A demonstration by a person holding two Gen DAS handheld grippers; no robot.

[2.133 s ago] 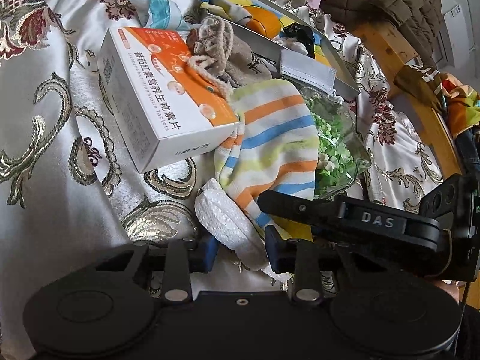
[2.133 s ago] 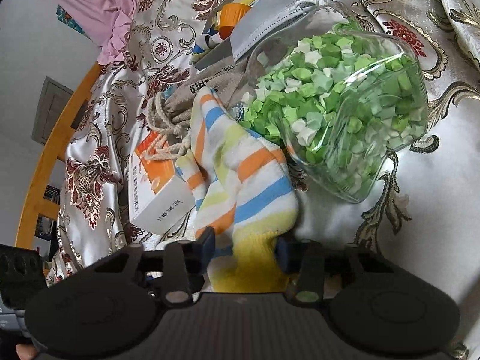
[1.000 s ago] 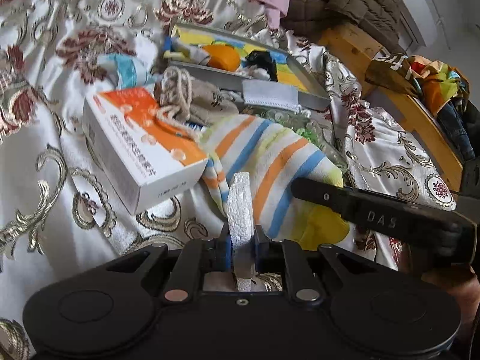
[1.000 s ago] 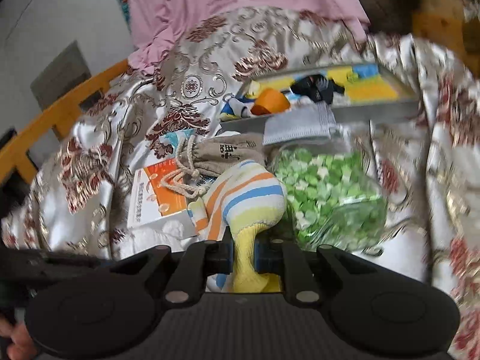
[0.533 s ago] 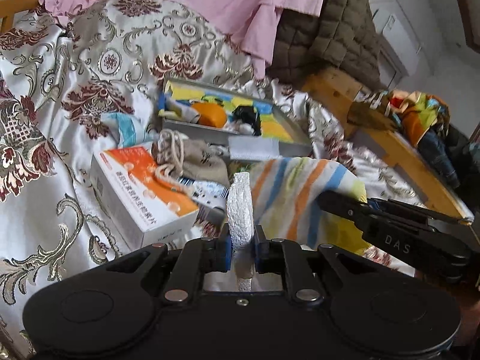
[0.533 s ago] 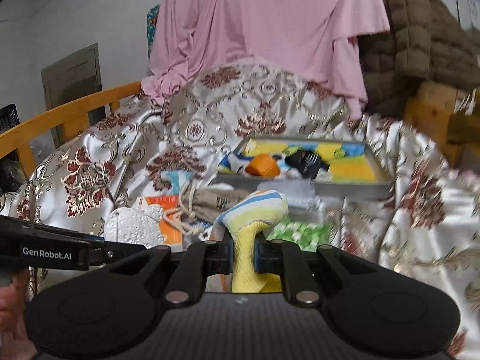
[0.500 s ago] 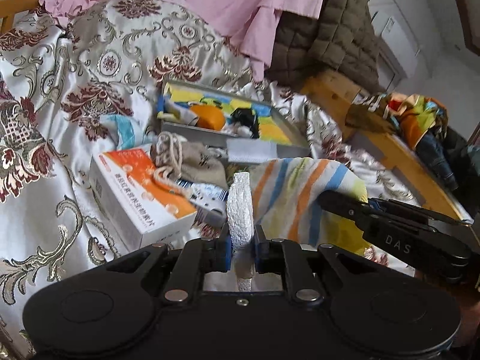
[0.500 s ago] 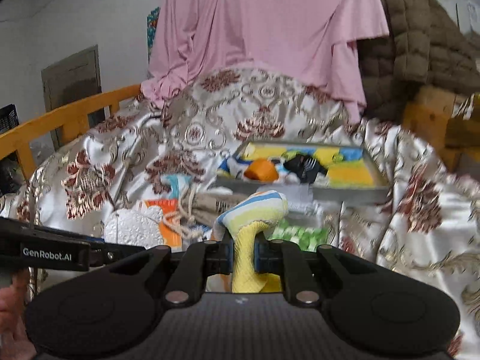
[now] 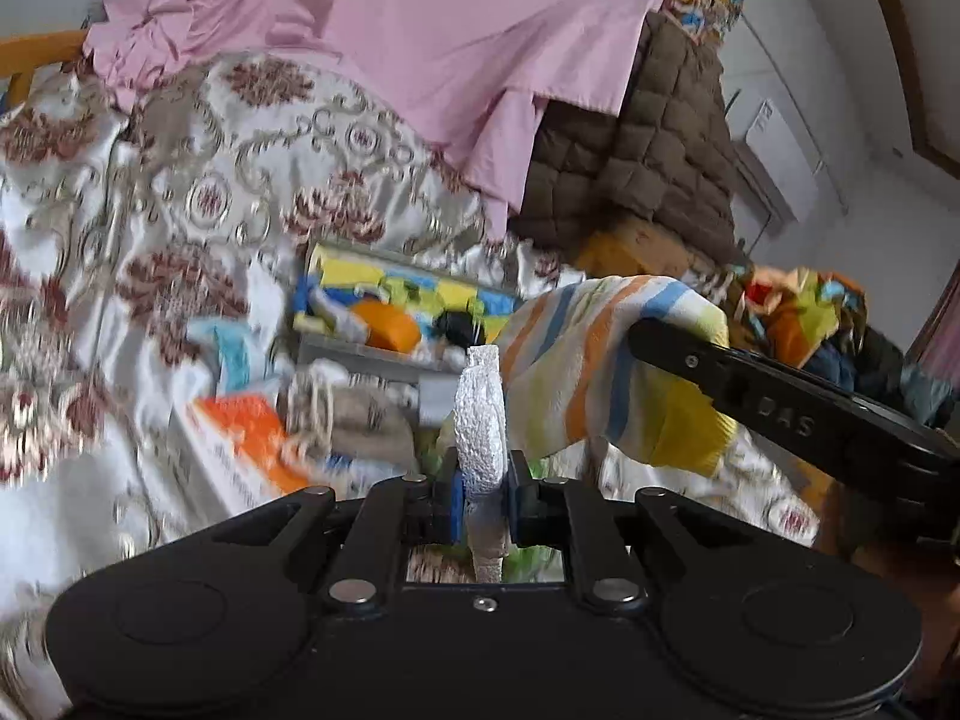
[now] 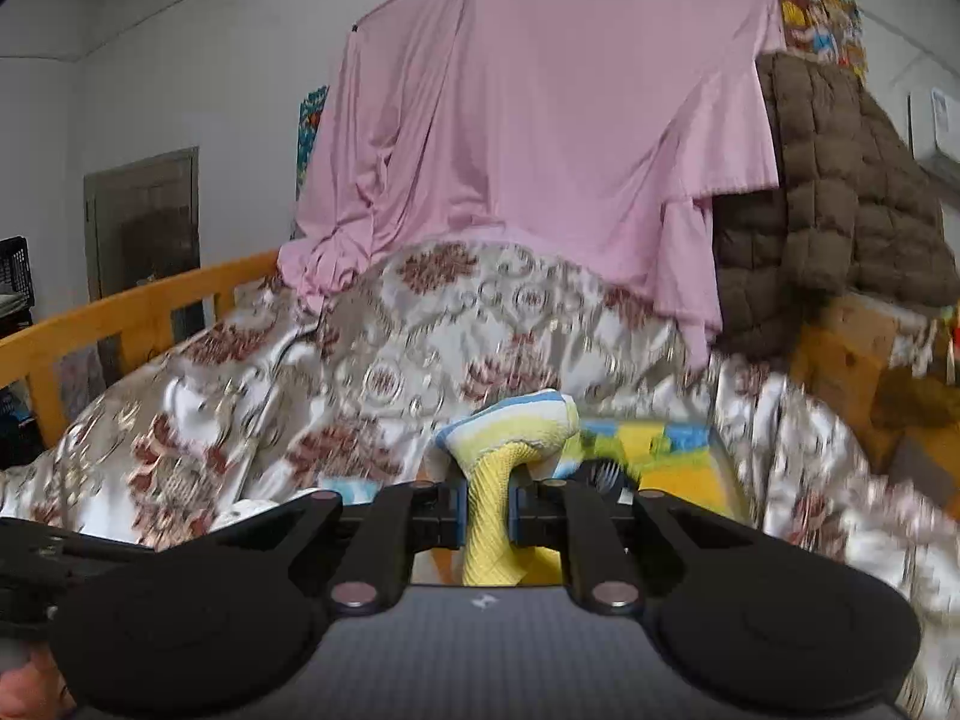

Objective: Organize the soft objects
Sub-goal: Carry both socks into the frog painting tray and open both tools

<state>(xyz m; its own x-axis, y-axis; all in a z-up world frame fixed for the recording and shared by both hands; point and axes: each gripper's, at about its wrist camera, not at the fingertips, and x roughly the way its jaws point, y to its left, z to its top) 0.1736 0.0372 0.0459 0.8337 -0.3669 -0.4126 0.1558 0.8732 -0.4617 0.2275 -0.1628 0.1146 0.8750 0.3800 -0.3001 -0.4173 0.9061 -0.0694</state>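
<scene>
My left gripper is shut on a white textured pad, held upright above the bed. My right gripper is shut on a striped sock with a yellow toe; the sock also shows in the left wrist view, hanging from the right gripper's black arm. A grey tray with colourful soft items lies ahead on the bedspread; its far part shows in the right wrist view.
An orange and white box and a beige drawstring pouch lie left of the tray. A pink cloth and a brown quilted jacket hang behind. A wooden bed rail runs along the left.
Both grippers have lifted higher and tilted up, carrying the white pad and the striped sock. The tray now sits lower and closer in both views.
</scene>
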